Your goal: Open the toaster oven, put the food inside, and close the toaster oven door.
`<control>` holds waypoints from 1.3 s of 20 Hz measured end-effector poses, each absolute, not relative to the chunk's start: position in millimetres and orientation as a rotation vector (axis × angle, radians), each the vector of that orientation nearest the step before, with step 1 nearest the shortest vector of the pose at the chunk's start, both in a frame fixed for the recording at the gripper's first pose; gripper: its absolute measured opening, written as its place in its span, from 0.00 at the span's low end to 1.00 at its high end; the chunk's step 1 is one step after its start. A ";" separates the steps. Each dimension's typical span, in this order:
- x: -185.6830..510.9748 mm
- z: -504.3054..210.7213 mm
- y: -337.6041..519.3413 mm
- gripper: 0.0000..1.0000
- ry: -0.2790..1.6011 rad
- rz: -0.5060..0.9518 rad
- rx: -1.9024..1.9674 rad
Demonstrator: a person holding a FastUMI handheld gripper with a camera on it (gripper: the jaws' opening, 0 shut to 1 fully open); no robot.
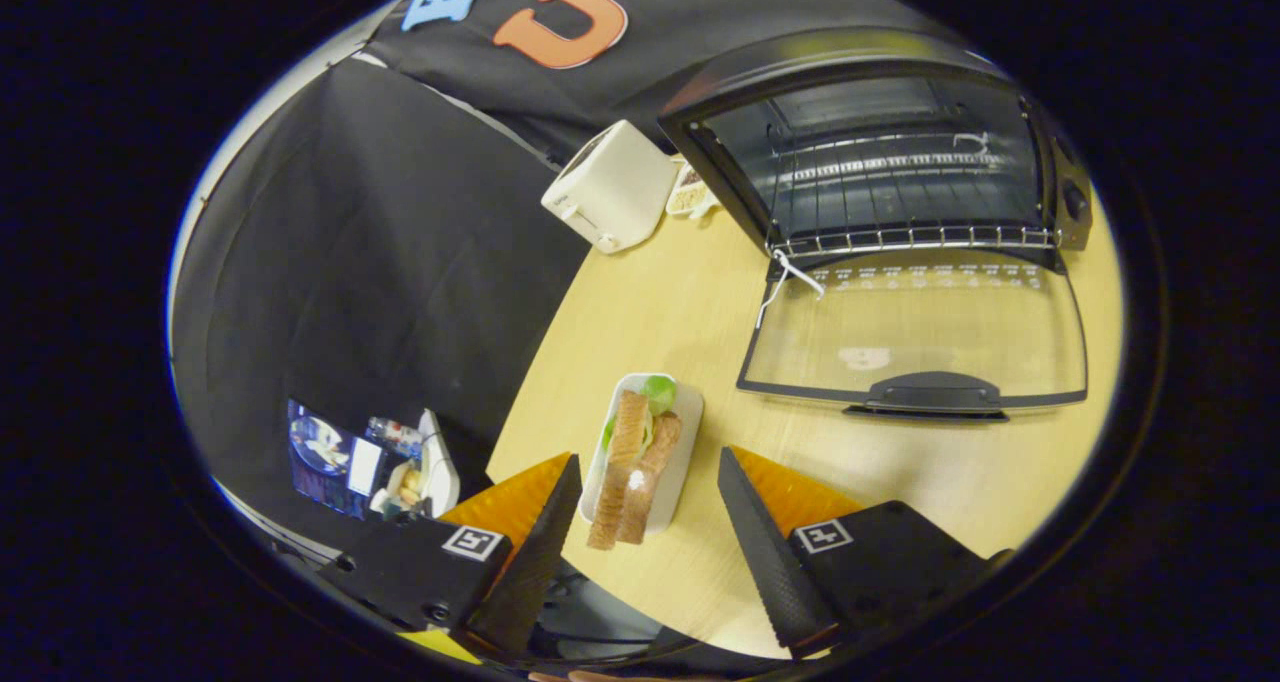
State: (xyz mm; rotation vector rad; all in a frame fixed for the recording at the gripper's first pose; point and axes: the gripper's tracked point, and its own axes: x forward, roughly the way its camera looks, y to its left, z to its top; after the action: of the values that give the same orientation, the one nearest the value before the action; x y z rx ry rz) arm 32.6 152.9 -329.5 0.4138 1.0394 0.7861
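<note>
The black toaster oven (880,152) stands at the far side of the wooden table (900,482), its glass door (915,337) folded down flat toward me and the wire rack (900,237) inside showing. A sandwich (632,467) with green lettuce lies in a small white tray (690,432) on the table. My gripper (645,487) is open, hovering over the tray. The sandwich sits between the two fingers, with a gap on each side; neither finger touches it.
A white pop-up toaster (610,187) stands left of the oven, with a small dish (690,194) behind it. The table's left edge runs just beyond the tray, and beyond it hangs black cloth. Some clutter (375,462) lies low on the left.
</note>
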 end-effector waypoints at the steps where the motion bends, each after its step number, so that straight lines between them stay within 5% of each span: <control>1: 33.2 -329.7 155.8 0.89 1.064 0.799 0.424; 12: 12.1 -353.8 192.3 0.36 1.138 0.835 0.324; 20: 18.6 -290.5 178.3 0.34 0.983 0.843 0.528; 26: 84.5 -262.4 124.5 0.33 0.781 0.650 0.846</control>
State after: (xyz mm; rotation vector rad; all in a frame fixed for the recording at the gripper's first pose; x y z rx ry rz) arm 84.5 124.5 -262.4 0.8458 0.7812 0.6496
